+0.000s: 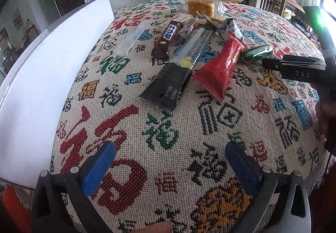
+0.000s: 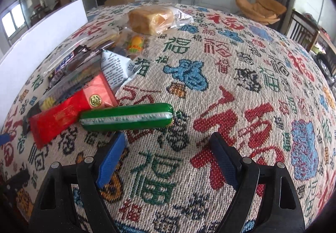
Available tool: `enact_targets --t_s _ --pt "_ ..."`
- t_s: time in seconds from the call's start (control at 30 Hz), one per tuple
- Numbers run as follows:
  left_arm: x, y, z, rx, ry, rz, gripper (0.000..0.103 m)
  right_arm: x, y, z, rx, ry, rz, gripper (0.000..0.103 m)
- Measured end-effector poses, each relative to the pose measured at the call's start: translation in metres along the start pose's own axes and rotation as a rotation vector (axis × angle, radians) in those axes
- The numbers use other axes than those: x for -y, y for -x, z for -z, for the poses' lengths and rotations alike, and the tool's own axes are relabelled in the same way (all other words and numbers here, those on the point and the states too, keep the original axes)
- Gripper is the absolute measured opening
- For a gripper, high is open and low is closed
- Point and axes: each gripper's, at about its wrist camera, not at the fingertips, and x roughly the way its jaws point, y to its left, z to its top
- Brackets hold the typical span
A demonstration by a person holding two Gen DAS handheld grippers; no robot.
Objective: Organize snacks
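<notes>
A patterned tabletop (image 2: 231, 77) carries jumbled snacks. The right hand-held gripper (image 2: 168, 142) gapes wide near the green sausage (image 2: 126, 117), seemingly lining up a grasp; the left hand-held gripper (image 1: 170, 153) hovers wide, empty.

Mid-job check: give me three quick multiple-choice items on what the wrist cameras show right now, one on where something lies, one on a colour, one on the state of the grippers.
1. Where does the bagged bread loaf lie relative to the snack pile?
A. At the far end of it
B. Nearest the grippers
C. On the white board

2. What colour is the sausage-shaped snack closest to the right gripper?
A. Blue
B. Green
C. Yellow

3. What state is the left gripper in?
A. Shut on the red packet
B. Shut on nothing
C. Open, holding nothing

Answers:
1. A, the loaf sits beyond the other wrappers on the patterned tablecloth.
2. B, its casing is green with a pale seam.
3. C, its blue pads stand wide apart over bare cloth; the red packet lies untouched ahead.
</notes>
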Motion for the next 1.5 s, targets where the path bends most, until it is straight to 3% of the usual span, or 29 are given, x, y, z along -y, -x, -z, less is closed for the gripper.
enact_targets --t_s 0.13,0.37,0.5,0.8,0.97,1.07,1.27,1.5 --pt "0.001 0.001 0.000 0.000 -0.011 0.019 0.103 -0.002 -0.001 -0.002 0.007 0.000 0.009 0.087" --pt "-0.020 -0.012 -0.007 -0.061 0.067 0.074 0.103 0.000 -0.001 -0.002 0.005 -0.006 0.004 0.088" --pt "-0.028 -0.015 -0.007 -0.063 0.073 0.052 0.103 0.000 -0.002 -0.002 0.005 -0.006 0.004 0.088" --pt "-0.029 -0.015 -0.003 0.000 0.045 0.063 0.103 0.000 -0.002 -0.002 0.005 -0.006 0.004 0.088" --pt "-0.038 -0.013 -0.018 -0.098 0.041 0.134 0.103 0.000 -0.002 -0.002 0.004 -0.006 0.004 0.088" --pt "-0.050 0.006 -0.038 -0.052 0.083 0.221 0.103 0.000 -0.002 -0.002 0.004 -0.006 0.004 0.088" --pt "-0.068 0.025 -0.113 0.046 0.041 0.275 0.103 0.000 -0.001 -0.002 0.004 -0.007 0.002 0.088" --pt "-0.091 -0.039 -0.168 -0.089 0.054 0.283 0.102 0.001 -0.001 -0.002 0.004 -0.008 0.002 0.089"
